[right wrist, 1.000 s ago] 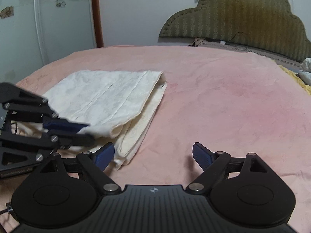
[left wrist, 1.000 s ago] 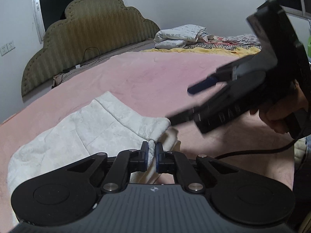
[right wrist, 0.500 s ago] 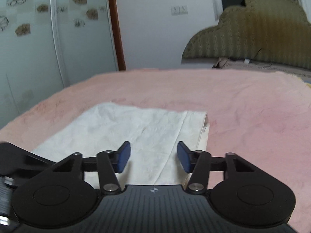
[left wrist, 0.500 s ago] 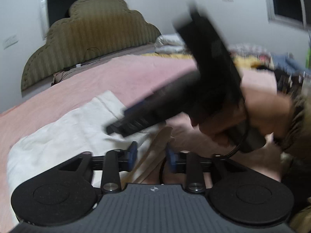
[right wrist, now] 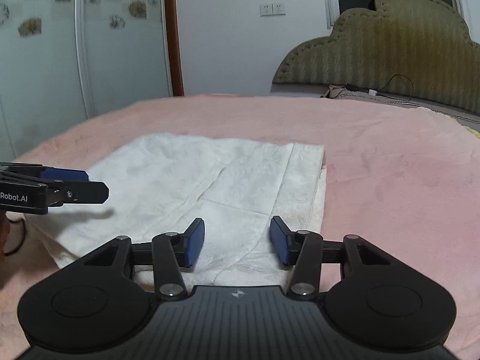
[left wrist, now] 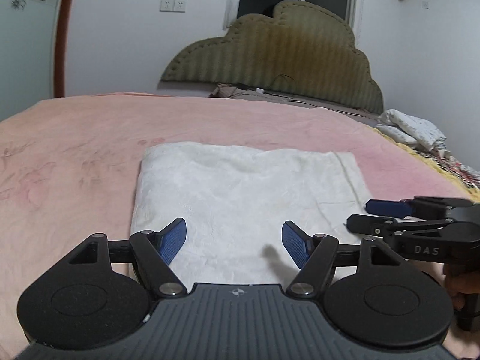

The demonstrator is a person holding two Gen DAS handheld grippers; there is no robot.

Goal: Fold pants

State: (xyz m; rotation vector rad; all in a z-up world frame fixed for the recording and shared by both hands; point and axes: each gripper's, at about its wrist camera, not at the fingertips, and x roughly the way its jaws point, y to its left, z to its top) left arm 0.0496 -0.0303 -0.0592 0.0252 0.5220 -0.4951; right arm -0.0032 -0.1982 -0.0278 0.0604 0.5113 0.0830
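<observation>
1. I see the white pants [left wrist: 240,198] folded into a flat rectangle on the pink bed [left wrist: 75,150] (no containers here), at 12 o'clock from both grippers.
2. My left gripper [left wrist: 234,240] hovers level over the near edge, fingers [left wrist: 172,240] wide, holding nothing.
3. My right gripper [right wrist: 237,241] sits at 3 o'clock of the left, level, fingers [right wrist: 193,244] moderately apart, empty.
</observation>
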